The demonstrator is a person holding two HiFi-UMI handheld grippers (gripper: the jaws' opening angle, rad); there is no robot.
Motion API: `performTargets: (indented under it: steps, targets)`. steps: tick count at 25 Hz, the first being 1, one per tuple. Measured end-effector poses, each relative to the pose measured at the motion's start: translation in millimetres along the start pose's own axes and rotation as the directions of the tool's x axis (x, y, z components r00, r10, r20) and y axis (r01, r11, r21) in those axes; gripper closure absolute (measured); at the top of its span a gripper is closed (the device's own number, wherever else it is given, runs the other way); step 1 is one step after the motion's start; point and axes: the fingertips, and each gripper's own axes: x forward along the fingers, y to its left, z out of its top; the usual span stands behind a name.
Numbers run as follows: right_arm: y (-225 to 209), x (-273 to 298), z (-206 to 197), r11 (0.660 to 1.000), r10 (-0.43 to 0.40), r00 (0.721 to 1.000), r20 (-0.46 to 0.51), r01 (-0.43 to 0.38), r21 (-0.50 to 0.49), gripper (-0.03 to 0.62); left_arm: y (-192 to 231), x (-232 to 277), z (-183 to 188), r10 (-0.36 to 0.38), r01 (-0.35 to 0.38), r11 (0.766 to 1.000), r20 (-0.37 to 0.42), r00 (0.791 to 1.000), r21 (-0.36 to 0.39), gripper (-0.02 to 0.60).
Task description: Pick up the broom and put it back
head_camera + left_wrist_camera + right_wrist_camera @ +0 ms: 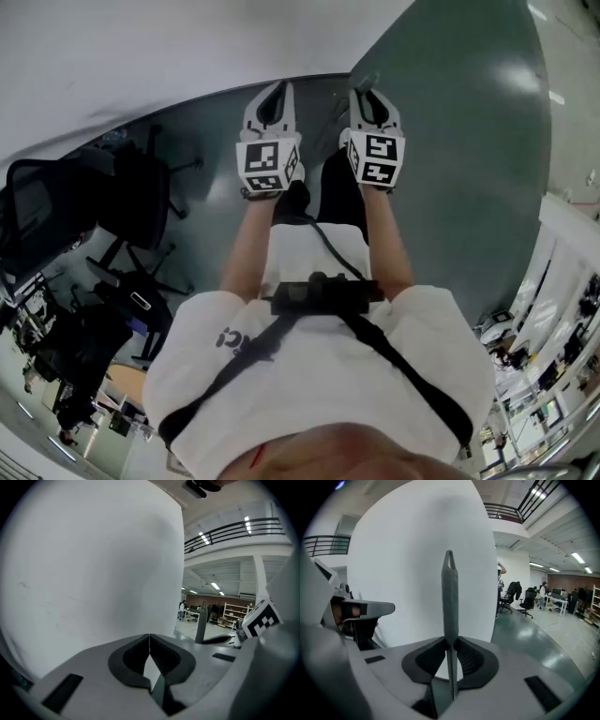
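Your right gripper [450, 641] has its jaws clamped on the broom [450, 592], upright facing the white pillar [408, 573], likely to lean it back there; left gripper [149, 641] jaws closed, empty.

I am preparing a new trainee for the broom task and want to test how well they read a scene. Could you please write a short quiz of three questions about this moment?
1. True or false: the left claw is closed with nothing inside it.
2. What does the right claw grip? A) a chair leg B) the grey broom handle C) a black cable
3. What colour is the floor?

Key: 1 true; 2 B; 3 dark green.
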Motion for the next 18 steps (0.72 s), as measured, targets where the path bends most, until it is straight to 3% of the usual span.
performTargets:
  steps: [5, 11, 14, 18]
  targets:
    - [51, 26, 11, 0.986, 0.142, 0.989, -0.031, -0.144, -0.082, 0.508, 47, -31, 1, 0.158, -0.157, 0.986, 0.021, 0.987, -0.046, 0.569]
    - [142, 50, 34, 0.928, 0.312, 0.948, -0.066, -0.319, -0.195, 0.508, 119, -91, 3, 0.356, -0.35, 0.929, 0.032, 0.934, -0.116, 0.569]
    - [195, 58, 48, 0.871, 0.418, 0.905, -0.08, -0.424, -0.249, 0.508, 152, -127, 6, 0.466, -0.456, 0.876, 0.037, 0.884, -0.155, 0.569]
    - [273, 72, 55, 0.762, 0.555, 0.82, -0.139, -0.568, -0.311, 0.508, 195, -187, 1, 0.652, -0.629, 0.744, 0.037, 0.757, -0.226, 0.569]
